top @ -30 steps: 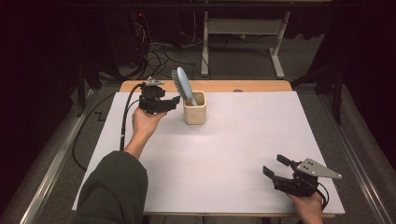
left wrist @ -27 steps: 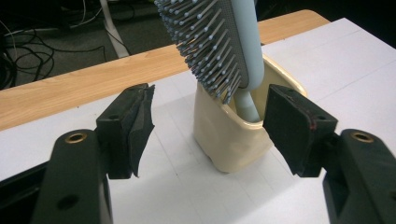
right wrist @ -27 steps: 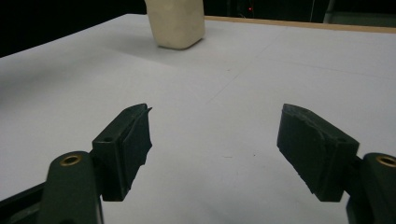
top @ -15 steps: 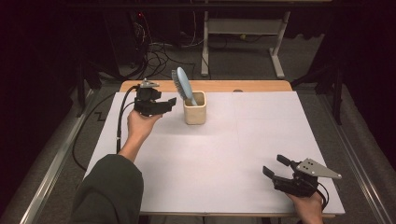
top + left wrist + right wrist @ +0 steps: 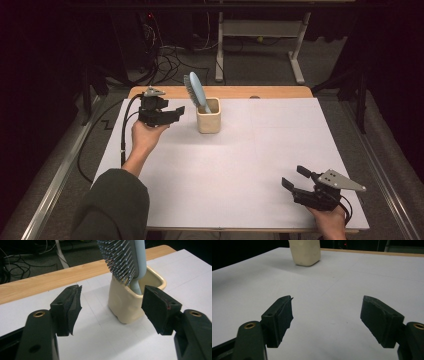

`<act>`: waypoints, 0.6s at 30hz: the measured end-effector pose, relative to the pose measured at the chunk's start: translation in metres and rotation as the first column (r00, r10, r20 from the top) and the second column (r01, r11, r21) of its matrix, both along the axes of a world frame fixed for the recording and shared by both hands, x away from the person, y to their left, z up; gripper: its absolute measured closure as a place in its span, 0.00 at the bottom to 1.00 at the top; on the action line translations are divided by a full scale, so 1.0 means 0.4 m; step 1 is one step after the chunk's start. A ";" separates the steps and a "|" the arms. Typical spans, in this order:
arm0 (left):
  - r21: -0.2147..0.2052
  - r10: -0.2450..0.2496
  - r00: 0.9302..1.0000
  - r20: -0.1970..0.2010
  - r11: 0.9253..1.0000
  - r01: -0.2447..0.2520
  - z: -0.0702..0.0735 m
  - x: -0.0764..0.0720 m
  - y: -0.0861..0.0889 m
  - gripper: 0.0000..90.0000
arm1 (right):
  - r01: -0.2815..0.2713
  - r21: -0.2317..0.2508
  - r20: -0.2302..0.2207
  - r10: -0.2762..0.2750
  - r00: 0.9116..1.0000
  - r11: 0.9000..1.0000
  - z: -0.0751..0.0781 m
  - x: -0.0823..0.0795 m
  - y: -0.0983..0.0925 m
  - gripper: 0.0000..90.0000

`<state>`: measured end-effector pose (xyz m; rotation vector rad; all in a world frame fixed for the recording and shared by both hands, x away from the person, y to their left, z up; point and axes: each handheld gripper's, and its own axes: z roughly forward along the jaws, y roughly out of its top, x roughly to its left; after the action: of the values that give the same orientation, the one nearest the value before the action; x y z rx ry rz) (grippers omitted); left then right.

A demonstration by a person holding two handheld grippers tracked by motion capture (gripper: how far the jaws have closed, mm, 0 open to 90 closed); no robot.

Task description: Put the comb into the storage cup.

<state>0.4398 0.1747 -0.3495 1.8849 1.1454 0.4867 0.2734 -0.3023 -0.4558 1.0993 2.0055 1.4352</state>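
Up in the upper left of the high view, the left gripper point(image 5: 176, 111) hangs above the white sheet-covered table point(image 5: 240, 165), jaws spread apart with nothing between the pads. Just to its right in that view stands the cream square-sided ceramic cup point(image 5: 208, 122), and out of it rises the pale blue plastic hairbrush point(image 5: 194, 89), handle down in the cup, head leaning toward the upper left of the frame.

Over to the left gripper view: the cup point(image 5: 127, 303) sits in the centre-right of the frame, beyond the jaw tips and nearer the right-hand jaw, which overlaps the cup's right edge in the picture. Whether that pad touches the cup I cannot tell; the high view shows a gap between gripper and cup. The brush point(image 5: 125, 260) fills the top middle, grey bristles facing left and down, its blue stem dropping into the cup's mouth. The left-hand jaw stands well clear over bare table.

Down in the lower right corner of the high view, the right gripper point(image 5: 296, 180) rests low near the table's near edge, held in a hand, well apart from the cup. Its jaws also stand wide, holding nothing. In the right gripper view the cup point(image 5: 305, 252) appears at the top, left of centre, far beyond the two dark pads, with plain white table between.

A wooden strip point(image 5: 235, 92) shows along the table's far edge.
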 end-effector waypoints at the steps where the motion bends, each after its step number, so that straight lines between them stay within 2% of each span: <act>1: -0.002 0.001 1.000 0.002 1.000 -0.001 0.001 -0.002 0.003 0.36 | 0.000 -0.001 0.003 0.000 1.000 1.000 0.000 -0.001 0.000 0.29; 18: -0.016 0.014 1.000 0.016 1.000 -0.013 0.001 -0.035 0.047 0.35 | 0.008 0.004 0.004 -0.008 1.000 1.000 0.002 -0.003 -0.001 0.29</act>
<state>0.4259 0.1936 -0.3490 1.8577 1.1490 0.4980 0.2724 -0.3027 -0.4551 1.1042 1.9937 1.4365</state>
